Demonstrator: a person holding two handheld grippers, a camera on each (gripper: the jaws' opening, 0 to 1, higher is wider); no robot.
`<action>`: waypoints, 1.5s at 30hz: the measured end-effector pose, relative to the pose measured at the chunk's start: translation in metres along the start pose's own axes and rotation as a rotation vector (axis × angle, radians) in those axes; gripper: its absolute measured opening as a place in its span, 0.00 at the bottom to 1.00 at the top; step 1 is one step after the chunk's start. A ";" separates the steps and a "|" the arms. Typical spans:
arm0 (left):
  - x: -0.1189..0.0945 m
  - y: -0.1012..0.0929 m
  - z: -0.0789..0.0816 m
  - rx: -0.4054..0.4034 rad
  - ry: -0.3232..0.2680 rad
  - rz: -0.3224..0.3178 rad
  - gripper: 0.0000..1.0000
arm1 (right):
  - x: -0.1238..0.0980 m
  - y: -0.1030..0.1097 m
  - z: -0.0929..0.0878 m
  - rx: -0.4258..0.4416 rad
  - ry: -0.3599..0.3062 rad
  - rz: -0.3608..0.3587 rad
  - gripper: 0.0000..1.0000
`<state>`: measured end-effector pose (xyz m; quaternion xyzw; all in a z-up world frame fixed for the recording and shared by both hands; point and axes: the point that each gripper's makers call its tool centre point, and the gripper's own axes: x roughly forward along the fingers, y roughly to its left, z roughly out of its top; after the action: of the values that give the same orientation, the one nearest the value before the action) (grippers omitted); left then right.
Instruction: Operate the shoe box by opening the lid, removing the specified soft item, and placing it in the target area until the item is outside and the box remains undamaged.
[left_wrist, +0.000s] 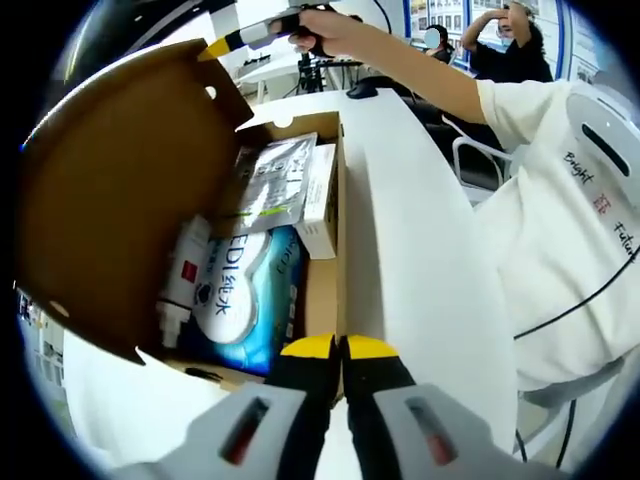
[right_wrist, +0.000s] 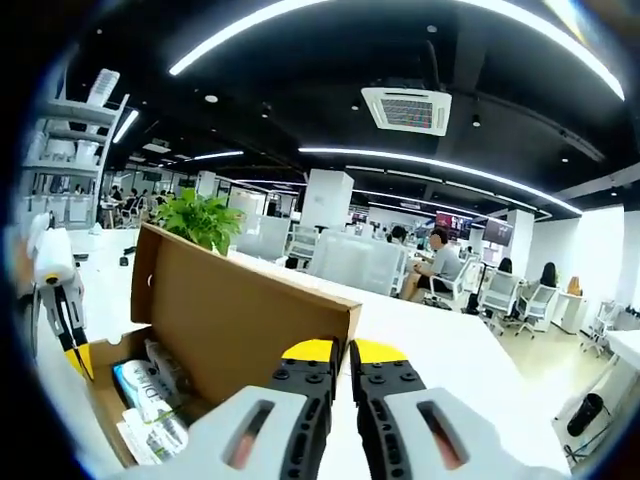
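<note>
Both tools' jaws are pressed together, left tool (left_wrist: 340, 350) over the open shoe box (left_wrist: 110, 200), its blue pack (left_wrist: 245, 295) reading "EDI".

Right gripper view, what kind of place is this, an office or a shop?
Most likely an open-plan office. People sit at desks on white office chairs, a ceiling air-conditioning unit hangs among long strip lights, and a potted plant stands behind the open cardboard box.

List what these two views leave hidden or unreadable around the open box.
- Left gripper view: the brown cardboard box's near end, behind the left tool.
- Left gripper view: small print on the silver foil pouch, too blurred.
- Right gripper view: most box contents, behind the raised cardboard lid.
</note>
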<state>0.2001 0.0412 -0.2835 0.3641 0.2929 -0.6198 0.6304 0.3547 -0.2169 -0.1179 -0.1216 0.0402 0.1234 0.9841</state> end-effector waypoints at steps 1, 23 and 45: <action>0.000 0.000 0.000 0.000 0.000 -0.001 0.02 | 0.001 0.000 0.000 -0.004 0.003 -0.001 0.04; -0.001 0.000 0.001 -0.008 -0.044 -0.009 0.01 | 0.019 -0.005 -0.005 0.002 0.054 -0.021 0.03; 0.000 0.000 0.001 -0.029 -0.051 -0.021 0.01 | 0.033 -0.008 -0.009 0.075 0.080 -0.001 0.03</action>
<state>0.1999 0.0401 -0.2826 0.3360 0.2896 -0.6312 0.6363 0.3884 -0.2193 -0.1287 -0.0896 0.0840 0.1163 0.9856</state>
